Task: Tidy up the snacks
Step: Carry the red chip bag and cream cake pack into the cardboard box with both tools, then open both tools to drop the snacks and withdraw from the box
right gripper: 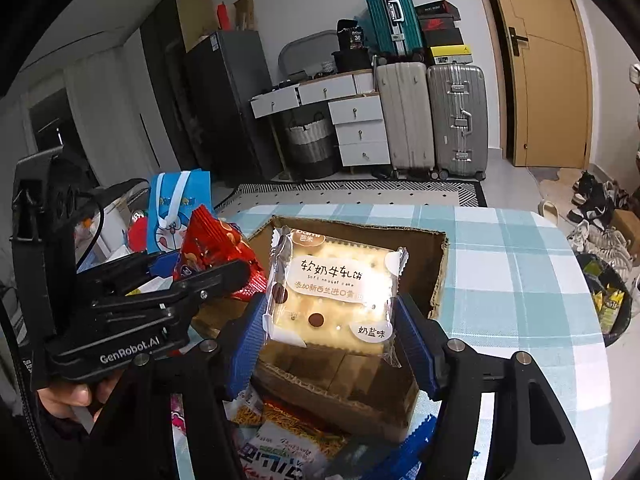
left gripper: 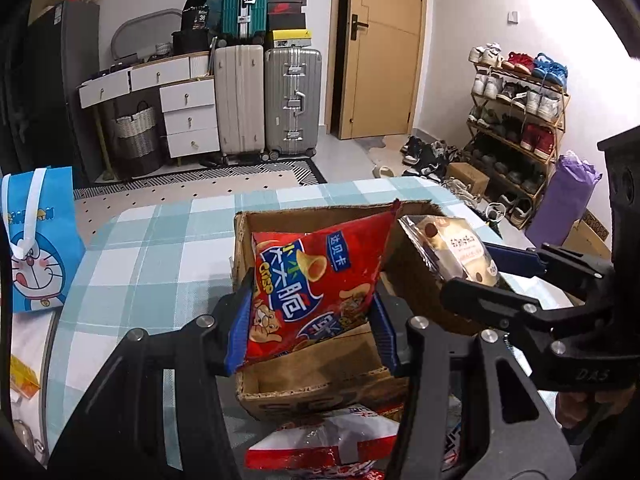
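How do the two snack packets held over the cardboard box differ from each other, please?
The red crisp bag is opaque, puffy and tilted in the left tool; the nougat cake packet is clear, flat and pale in the right tool. Both are gripped by their sides above the cardboard box.

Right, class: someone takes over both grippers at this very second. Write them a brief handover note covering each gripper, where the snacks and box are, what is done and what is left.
Left gripper: shut on the red crisp bag, held above the cardboard box.
Right gripper: shut on the nougat cake pack, also over the box.
The box sits open on the checked tablecloth; the part of its inside that shows looks empty.
Done: both snacks picked up and brought over the box.
Left: lower and release each one inside, then collect the loose snack packets lying in front of the box.
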A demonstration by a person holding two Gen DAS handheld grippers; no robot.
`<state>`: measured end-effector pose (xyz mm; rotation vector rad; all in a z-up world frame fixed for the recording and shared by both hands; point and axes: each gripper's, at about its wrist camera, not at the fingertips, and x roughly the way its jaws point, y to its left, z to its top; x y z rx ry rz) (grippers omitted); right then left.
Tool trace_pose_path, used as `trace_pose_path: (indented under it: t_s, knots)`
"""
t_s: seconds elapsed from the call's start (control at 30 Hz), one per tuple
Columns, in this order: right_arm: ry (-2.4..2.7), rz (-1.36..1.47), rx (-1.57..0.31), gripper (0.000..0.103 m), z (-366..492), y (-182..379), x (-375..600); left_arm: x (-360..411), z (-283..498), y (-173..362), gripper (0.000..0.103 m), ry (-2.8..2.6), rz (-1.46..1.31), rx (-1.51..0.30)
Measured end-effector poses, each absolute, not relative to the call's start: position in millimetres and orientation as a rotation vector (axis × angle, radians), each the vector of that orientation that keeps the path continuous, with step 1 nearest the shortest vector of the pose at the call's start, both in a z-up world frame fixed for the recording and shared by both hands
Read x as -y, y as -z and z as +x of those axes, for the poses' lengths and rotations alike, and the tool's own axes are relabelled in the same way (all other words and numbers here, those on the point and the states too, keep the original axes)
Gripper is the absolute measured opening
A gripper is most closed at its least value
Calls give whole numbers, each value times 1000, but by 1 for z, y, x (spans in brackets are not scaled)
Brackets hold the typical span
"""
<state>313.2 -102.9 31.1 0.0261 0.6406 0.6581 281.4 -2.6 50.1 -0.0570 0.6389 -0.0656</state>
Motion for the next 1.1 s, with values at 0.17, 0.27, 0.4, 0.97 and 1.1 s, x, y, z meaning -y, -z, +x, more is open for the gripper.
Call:
trace_pose_path:
  t_s: [0.17, 0.27, 0.4, 0.97, 1.1]
  knots:
    - [-662, 22, -636, 65, 317, -20, 103, 4, 288, -37, 48, 52, -69, -664]
    - [-665, 25, -634, 65, 319, -15, 104, 7, 292, -32, 49, 42, -47, -667]
    - [-678, 23, -631, 66, 319, -13, 105, 11, 298, -25, 49, 44, -42, -687]
    - [-656, 113, -583, 102, 283, -39, 147, 9, 243, -35, 102, 64, -19, -687]
    - [-639, 83, -599, 103, 258, -35, 168, 0, 208, -40, 102, 61, -40, -668]
